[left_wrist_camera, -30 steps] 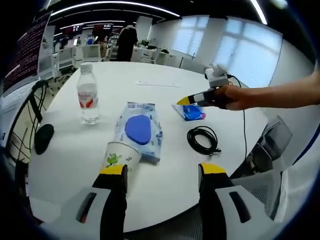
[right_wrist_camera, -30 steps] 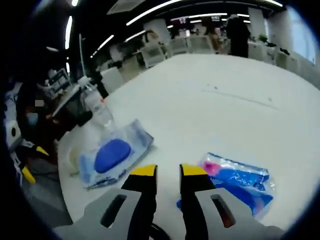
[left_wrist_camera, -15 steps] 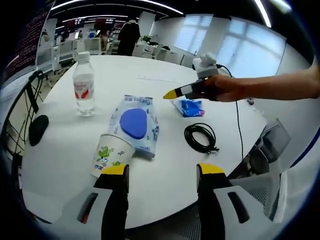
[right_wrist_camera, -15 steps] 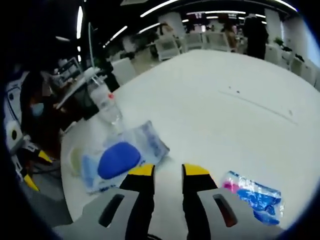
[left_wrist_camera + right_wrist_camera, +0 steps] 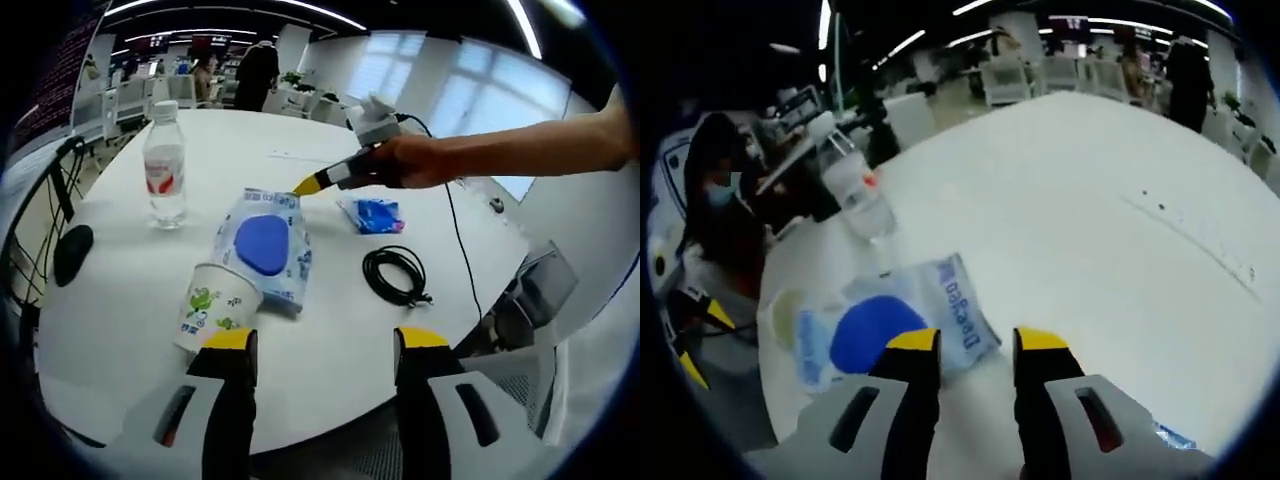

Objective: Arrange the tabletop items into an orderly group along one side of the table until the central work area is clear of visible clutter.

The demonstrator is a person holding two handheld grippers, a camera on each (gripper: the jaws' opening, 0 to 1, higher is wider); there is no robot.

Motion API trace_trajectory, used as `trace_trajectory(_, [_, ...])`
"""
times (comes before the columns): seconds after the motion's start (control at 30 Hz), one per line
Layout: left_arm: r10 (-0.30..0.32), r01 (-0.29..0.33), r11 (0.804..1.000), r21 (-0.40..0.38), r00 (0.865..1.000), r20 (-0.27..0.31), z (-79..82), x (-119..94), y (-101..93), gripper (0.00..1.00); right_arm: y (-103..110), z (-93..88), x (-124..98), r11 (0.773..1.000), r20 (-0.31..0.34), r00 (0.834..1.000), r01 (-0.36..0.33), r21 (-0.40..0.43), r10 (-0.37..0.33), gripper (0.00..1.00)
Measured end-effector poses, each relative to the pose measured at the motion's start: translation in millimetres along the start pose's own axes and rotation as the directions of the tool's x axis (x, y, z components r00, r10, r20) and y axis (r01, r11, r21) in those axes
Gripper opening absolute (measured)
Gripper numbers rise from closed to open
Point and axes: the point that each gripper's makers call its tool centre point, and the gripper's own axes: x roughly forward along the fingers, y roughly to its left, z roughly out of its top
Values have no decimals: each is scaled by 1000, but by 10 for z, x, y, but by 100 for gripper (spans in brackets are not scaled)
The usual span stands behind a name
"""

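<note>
Our left hand-held gripper [image 5: 324,345] low near us, jaws wide apart, holding nothing. Our right hand-held gripper [image 5: 976,345] extended forward on outstretched bare forearm [image 5: 530,152], hand [image 5: 405,163] wrapped around body, yellow-tipped jaws parted by narrow gap, nothing between them.

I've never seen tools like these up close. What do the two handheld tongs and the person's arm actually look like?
Each pair of tongs has two light grey fingers with dark slots and yellow tips. The left tongs rise wide apart; the right tongs look the same. Seen from the left gripper view, the right tongs carry a grey box on top, with a thin black cable trailing away. The forearm holding them is bare, with no sleeve showing.
</note>
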Motion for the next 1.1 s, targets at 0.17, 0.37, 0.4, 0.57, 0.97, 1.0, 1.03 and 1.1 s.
trace_trajectory(0.17, [9, -9, 1000, -11, 1000, 4, 14, -20, 40, 54, -16, -56, 146, 999, -47, 999, -8, -31, 6, 27])
trace_trajectory(0.37, [16, -16, 1000, -16, 1000, 7, 19, -56, 49, 54, 45, -163, 251, 992, -112, 994, -15, -126, 1, 27])
trace_trajectory(0.4, [18, -18, 1000, -19, 1000, 7, 14, -60, 53, 54, 52, -175, 262, 991, -116, 993, -15, -130, 0, 25])
trace_trajectory(0.57, [23, -23, 999, -31, 1000, 8, 14, -73, 71, 54, -1, -219, 292, 992, -125, 992, 11, -126, -27, 14])
trace_trajectory(0.97, [9, -9, 1000, -12, 1000, -1, 19, -52, 11, 54, -53, -288, 144, 988, -122, 991, 37, -149, -55, 0])
trace_trajectory(1.0, [9, -9, 1000, -11, 1000, -2, 20, -52, 10, 54, -75, -293, 121, 990, -119, 991, 42, -138, -58, 0])
trace_trajectory(1.03, [9, -9, 1000, -10, 1000, -2, 23, -51, 11, 53, -93, -300, 102, 990, -117, 991, 47, -130, -63, 0])
trace_trajectory(1.1, [9, -9, 1000, -8, 1000, -2, 26, -50, 11, 53, -136, -320, 57, 991, -115, 991, 60, -115, -74, 0])
